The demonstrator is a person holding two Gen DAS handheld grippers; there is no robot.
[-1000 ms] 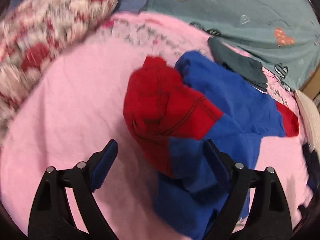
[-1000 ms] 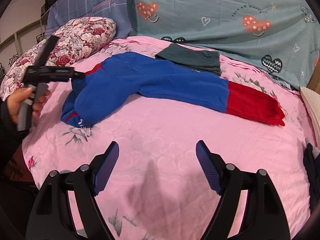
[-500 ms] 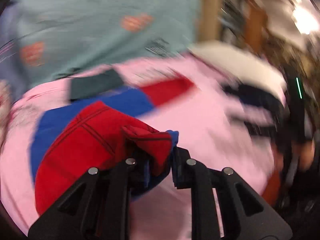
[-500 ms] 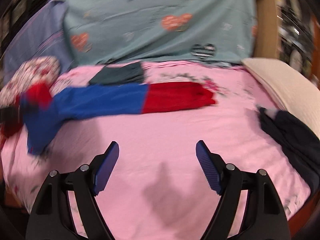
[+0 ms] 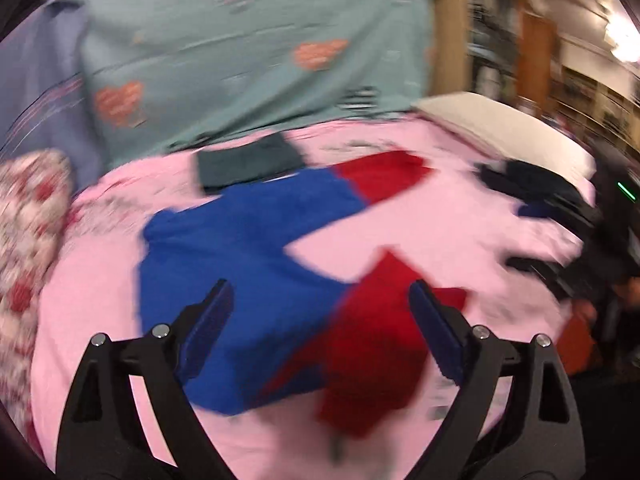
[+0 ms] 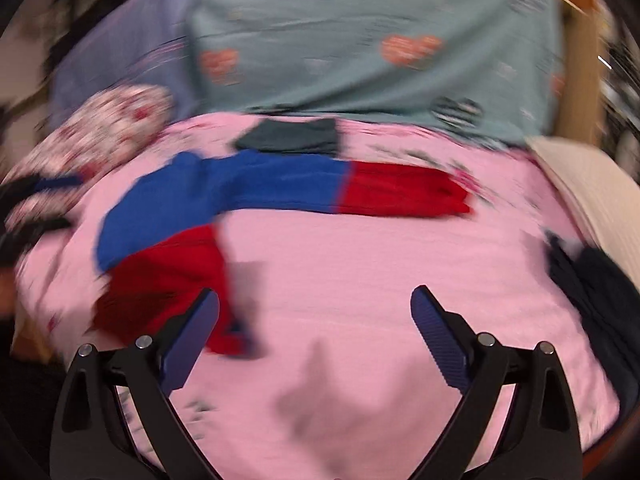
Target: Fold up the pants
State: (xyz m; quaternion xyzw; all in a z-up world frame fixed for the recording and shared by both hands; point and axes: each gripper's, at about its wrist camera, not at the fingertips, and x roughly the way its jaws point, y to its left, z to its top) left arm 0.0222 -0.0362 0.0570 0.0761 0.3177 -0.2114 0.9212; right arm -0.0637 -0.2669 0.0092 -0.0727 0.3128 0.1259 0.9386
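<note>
Nearest in each wrist view are the tools themselves: the left gripper [image 5: 320, 328] has its jaws spread wide with nothing between them, poised just above the near leg, and the right gripper [image 6: 316, 328] is likewise spread and empty, over bare pink bedspread [image 6: 360, 264]. Just beyond them lie the pants [image 6: 224, 196], blue with red lower legs, spread on the bedspread in a loose V; the near leg [image 6: 168, 280] angles toward the front edge of the bed with its red end rumpled, while the far leg [image 6: 360, 192] stretches flat across the bed to the right. Both views are motion-blurred, so fine creases cannot be read. As a judgement, the folding has barely begun: the legs are laid out apart, not yet stacked one on the other, and no lengthwise or crosswise fold shows. Farther back, a dark folded garment [image 6: 292, 140] sits just behind the far leg, a floral pillow [image 6: 104, 132] lies at the left, and a teal heart-print cover [image 6: 360, 40] rises behind
</note>
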